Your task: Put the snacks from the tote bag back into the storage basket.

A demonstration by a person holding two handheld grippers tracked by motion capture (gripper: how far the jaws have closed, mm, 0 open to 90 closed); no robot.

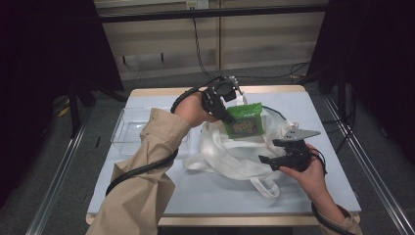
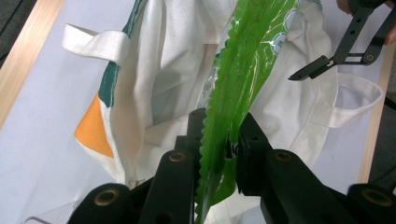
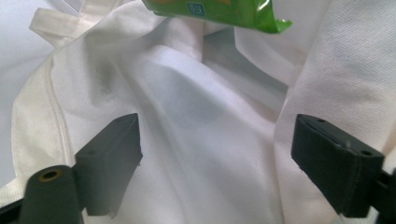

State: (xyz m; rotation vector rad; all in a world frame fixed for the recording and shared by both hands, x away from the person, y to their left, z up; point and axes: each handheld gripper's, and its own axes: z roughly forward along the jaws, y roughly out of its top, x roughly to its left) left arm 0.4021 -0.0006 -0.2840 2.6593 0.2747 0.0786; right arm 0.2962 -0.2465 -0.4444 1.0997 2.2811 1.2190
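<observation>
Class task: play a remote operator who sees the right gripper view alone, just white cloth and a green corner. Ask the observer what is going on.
Operator: What is the green corner at the top?
Observer: A green snack packet, hanging above a white tote bag.
Operator: Is anything holding it?
Observer: Yes, the left gripper is shut on its serrated edge.
Operator: Where is my gripper on the table?
Observer: The right gripper is at the bag's right side, jaws open, nothing between them.
Operator: Anything else nearby?
Observer: A clear plastic tray sits left of the bag.
</observation>
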